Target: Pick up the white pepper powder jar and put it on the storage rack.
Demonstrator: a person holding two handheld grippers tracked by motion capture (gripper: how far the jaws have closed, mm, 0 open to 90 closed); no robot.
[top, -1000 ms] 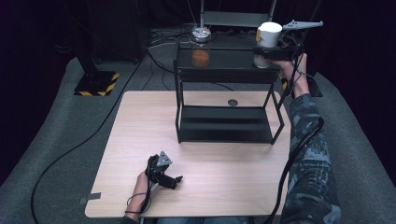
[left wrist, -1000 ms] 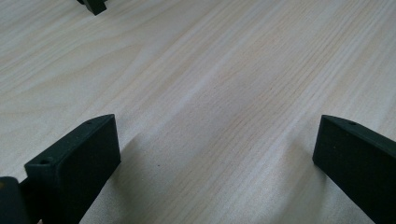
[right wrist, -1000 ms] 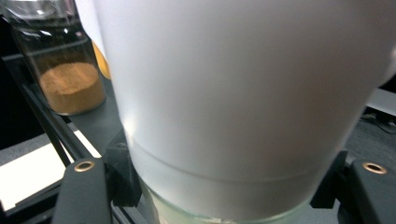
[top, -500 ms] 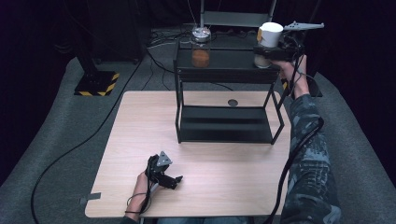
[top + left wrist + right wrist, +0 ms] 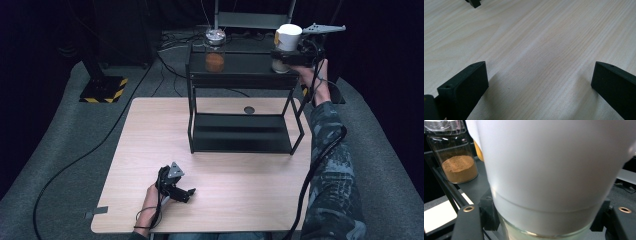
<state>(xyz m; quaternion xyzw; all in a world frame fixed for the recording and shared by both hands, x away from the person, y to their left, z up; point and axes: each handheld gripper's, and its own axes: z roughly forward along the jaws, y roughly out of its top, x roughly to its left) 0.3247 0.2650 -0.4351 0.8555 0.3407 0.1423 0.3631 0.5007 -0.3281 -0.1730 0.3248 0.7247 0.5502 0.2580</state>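
Note:
A white cup (image 5: 289, 36) stands at the right end of the black rack's top shelf (image 5: 245, 65), with a glassy band at its base (image 5: 544, 230). My right gripper (image 5: 281, 59) is shut on the cup's lower part, a jaw pressed on each side, and the cup (image 5: 549, 165) looms close in the right gripper view. Near the front edge of the wooden table (image 5: 150, 130), my left gripper (image 5: 186, 192) rests open, with bare wood between its jaws (image 5: 539, 82).
A glass jar of orange-brown powder (image 5: 215, 54) stands at the left of the top shelf, also seen in the right gripper view (image 5: 457, 162). The rack's lower shelf (image 5: 240, 132) is bare. Cables (image 5: 90, 155) trail over the grey floor at the left.

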